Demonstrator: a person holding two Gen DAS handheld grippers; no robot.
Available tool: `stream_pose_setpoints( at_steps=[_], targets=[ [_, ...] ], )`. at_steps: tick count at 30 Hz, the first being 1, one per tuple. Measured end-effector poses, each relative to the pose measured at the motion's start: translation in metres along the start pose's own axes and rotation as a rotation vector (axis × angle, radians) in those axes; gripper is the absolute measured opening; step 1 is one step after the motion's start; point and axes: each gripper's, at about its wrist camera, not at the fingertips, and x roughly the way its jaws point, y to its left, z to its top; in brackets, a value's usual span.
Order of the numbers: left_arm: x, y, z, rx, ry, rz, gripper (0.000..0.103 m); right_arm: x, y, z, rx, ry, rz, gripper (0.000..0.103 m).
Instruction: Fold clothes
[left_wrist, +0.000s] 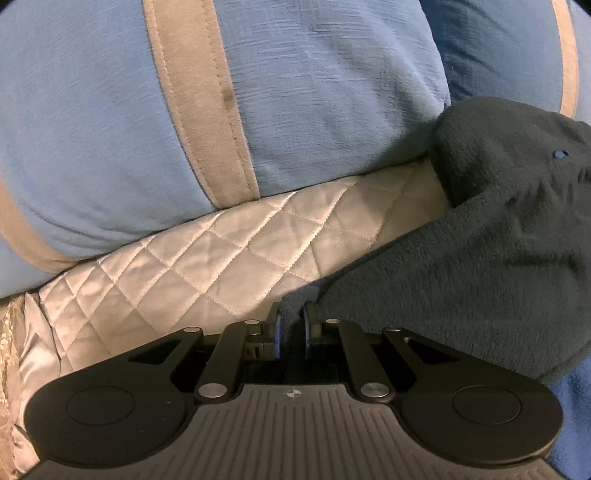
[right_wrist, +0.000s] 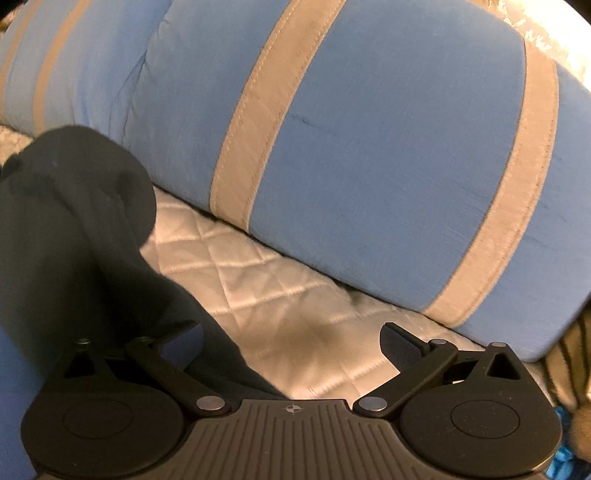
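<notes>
Two grippers are at work on one dark garment (left_wrist: 480, 258), which lies on the quilted cover (left_wrist: 221, 251) in front of the blue striped cushion (left_wrist: 295, 110).

Nearest me, my left gripper (left_wrist: 292, 325) has its jaws pinched together on a small tuft at the garment's edge. The bite looks thin. If I lift or pull hard from here, I judge the plush cloth could slide out from between the pads, and the fold would start crooked or not at all.

My right gripper (right_wrist: 291, 339) has its jaws wide apart and clamps nothing. Its left finger (right_wrist: 184, 339) is over the garment's edge, its right finger (right_wrist: 399, 341) over bare cover. If I close it as it stands, I may catch only a loose layer, or nip the cover along with the cloth and drag it up.

Farther off, toward the cushion, the garment bunches into a rounded heap (right_wrist: 92, 177) that touches the cushion's lower edge. That bulk could snag there, or stay crumpled when I draw the near edge across.

As for containers, none shows in either view: no basket, drawer or bin.
</notes>
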Motion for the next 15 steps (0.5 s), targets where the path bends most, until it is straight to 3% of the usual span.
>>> stream_pose_setpoints(
  at_steps=[6,8,9,10,11,12,15],
  targets=[
    [-0.001,0.000,-0.001,-0.002,-0.009,-0.003,0.012,0.020,0.023,-0.004,-0.131,0.079,0.068,0.091],
    [-0.002,-0.002,-0.002,0.016,-0.016,0.002,0.012,0.023,0.023,-0.002,-0.106,0.081,0.123,0.074],
    [-0.002,-0.003,-0.002,0.028,-0.019,0.007,0.012,0.023,0.022,-0.001,-0.085,0.085,0.161,0.054],
    [-0.003,-0.004,-0.002,0.036,-0.020,0.014,0.012,0.024,0.022,-0.001,-0.074,0.093,0.200,0.040],
    [-0.004,-0.005,-0.001,0.043,-0.021,0.020,0.011,0.023,0.023,0.001,-0.084,0.095,0.186,0.037],
    [-0.004,-0.007,0.000,0.049,-0.023,0.029,0.011,0.022,0.024,0.002,-0.102,0.094,0.147,0.022],
    [-0.007,-0.013,0.003,0.078,-0.064,0.083,0.011,0.024,0.020,0.009,-0.109,0.085,0.027,0.016]
  ],
)
